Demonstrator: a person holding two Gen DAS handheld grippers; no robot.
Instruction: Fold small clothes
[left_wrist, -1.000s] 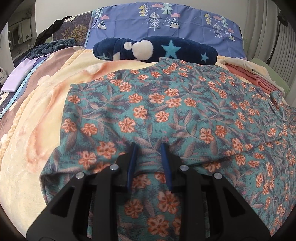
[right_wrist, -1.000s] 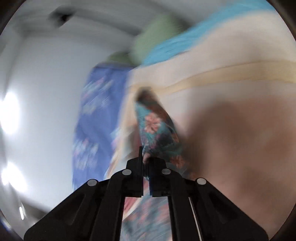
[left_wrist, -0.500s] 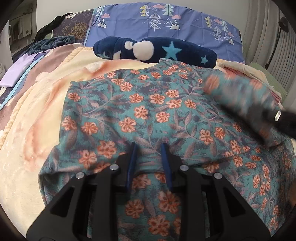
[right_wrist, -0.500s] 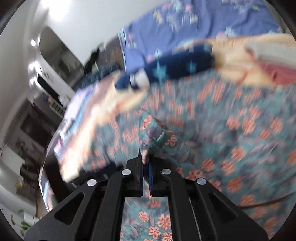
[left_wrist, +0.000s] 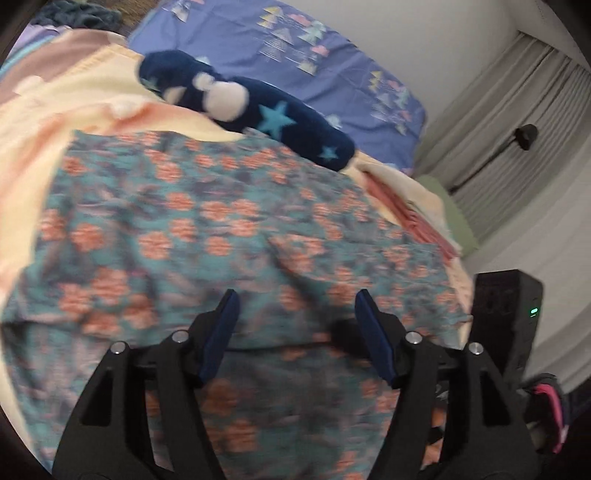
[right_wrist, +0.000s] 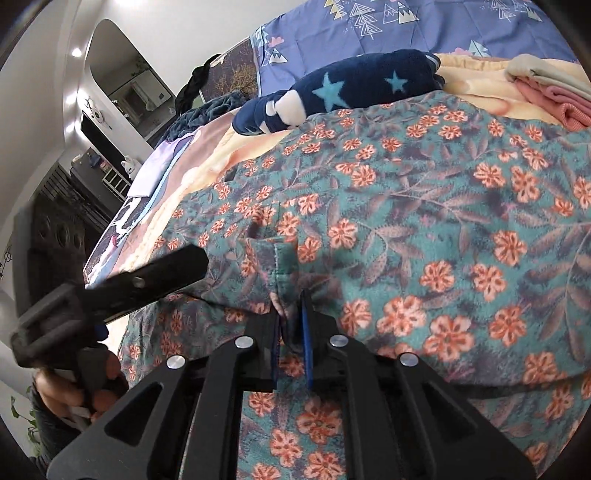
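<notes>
A teal garment with orange flowers (left_wrist: 229, 236) lies spread on the bed, with one part folded over onto itself. It also fills the right wrist view (right_wrist: 424, 229). My left gripper (left_wrist: 295, 299) is open and empty just above the cloth near its front. My right gripper (right_wrist: 290, 314) is nearly shut, and the hemmed corner of the folded-over flap (right_wrist: 275, 266) sits between its blue pads. The left gripper's body (right_wrist: 122, 291) shows at the left of the right wrist view, held by a hand.
A navy star plush (left_wrist: 251, 110) lies behind the garment on the cream blanket (left_wrist: 74, 96). Folded pink and cream clothes (right_wrist: 546, 92) sit at the far right. A blue patterned pillow (left_wrist: 295, 55) is at the headboard. A black device (left_wrist: 506, 317) stands off the bed's right edge.
My right gripper has swung the garment's corner over and laid it on the spread cloth. My left gripper has opened wide and turned to the right.
</notes>
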